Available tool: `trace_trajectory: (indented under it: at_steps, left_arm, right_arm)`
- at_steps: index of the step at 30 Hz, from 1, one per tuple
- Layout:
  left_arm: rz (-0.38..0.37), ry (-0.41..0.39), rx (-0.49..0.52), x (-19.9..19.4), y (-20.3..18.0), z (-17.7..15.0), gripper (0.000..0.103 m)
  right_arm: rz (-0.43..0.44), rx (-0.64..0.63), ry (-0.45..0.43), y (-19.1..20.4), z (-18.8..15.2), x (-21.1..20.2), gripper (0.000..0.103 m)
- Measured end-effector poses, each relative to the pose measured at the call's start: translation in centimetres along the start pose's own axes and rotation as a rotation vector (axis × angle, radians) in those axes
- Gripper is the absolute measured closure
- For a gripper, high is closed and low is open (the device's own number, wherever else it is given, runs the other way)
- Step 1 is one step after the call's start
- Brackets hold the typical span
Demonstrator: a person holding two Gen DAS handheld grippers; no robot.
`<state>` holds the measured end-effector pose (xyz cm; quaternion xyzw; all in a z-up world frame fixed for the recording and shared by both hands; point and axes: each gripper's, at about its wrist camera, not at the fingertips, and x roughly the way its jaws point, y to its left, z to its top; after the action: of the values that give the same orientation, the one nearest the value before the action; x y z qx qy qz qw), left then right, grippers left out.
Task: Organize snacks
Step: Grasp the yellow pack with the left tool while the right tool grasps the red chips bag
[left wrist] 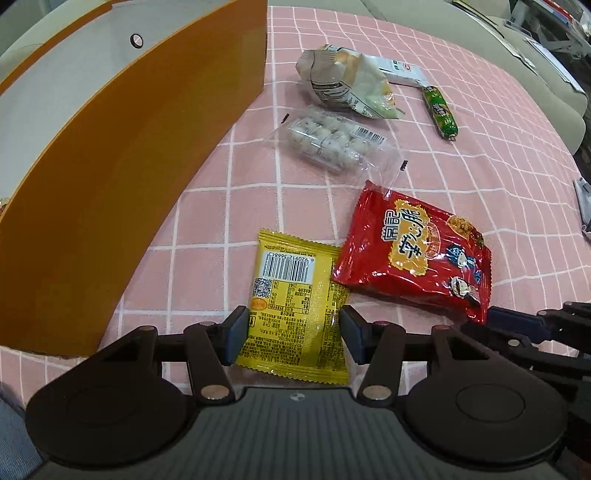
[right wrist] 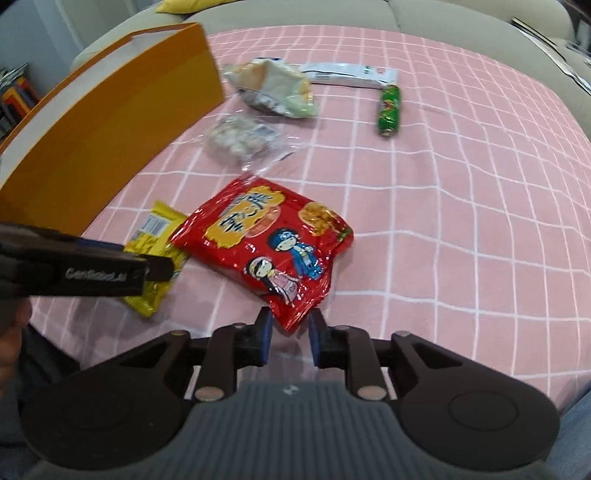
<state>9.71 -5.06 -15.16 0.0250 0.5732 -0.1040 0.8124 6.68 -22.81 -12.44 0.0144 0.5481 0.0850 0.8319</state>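
Yellow packet point(left wrist: 295, 306) between left gripper point(left wrist: 293, 334) jaws

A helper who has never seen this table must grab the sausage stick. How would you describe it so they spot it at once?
Start at the tall orange box on the pink checked cloth, then look across to the far side, past the crumpled pale bag. Beside a flat white packet lies the sausage stick: the only green, tube-shaped snack; the others are flat or crumpled packets.

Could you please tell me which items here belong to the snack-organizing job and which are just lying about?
Job: yellow packet, red bag, clear pack of balls, bread bag, green sausage, white packet, orange box.

Lying about: papers, cushions.
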Motion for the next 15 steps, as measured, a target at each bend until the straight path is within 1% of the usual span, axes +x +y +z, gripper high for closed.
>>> trace_trajectory:
  at_steps: [2, 3, 4, 5, 7, 10, 12, 13, 15]
  left_arm:
    - [0.002, 0.0, -0.001, 0.0, 0.0, -0.1, 0.042]
    - [0.003, 0.001, 0.0, 0.0, 0.0, -0.2, 0.042]
    - [0.002, 0.003, 0.002, 0.0, 0.0, -0.2, 0.041]
    - [0.0, 0.006, 0.005, 0.0, 0.1, -0.3, 0.041]
    - [0.0, 0.014, 0.009, 0.0, 0.3, -0.3, 0.036]
    - [-0.006, 0.028, -0.003, 0.2, 0.6, -0.2, 0.033]
    - [-0.01, 0.042, -0.013, 0.3, 0.9, -0.1, 0.029]
    - [-0.01, 0.047, -0.01, 0.4, 0.9, 0.0, 0.027]
    - [-0.005, 0.051, 0.007, 0.5, 0.7, 0.1, 0.024]
  right_arm:
    - [0.008, -0.031, -0.023, 0.2, 0.0, -0.5, 0.067]
    - [0.015, -0.056, -0.039, 0.3, 0.1, -0.8, 0.052]
    - [0.021, -0.085, -0.053, 0.4, 0.2, -1.0, 0.042]
    - [0.028, -0.124, -0.064, 0.5, 0.2, -1.2, 0.038]
    - [0.047, -0.229, -0.084, 1.0, 0.3, -1.2, 0.023]
    - [0.042, -0.391, -0.135, 1.8, 0.7, -0.7, 0.013]
    - [0.038, -0.472, -0.173, 2.0, 1.1, -0.2, 0.009]
    - [0.043, -0.503, -0.18, 2.0, 1.4, 0.2, 0.009]
    - [0.073, -0.533, -0.163, 1.8, 2.2, 1.2, 0.009]
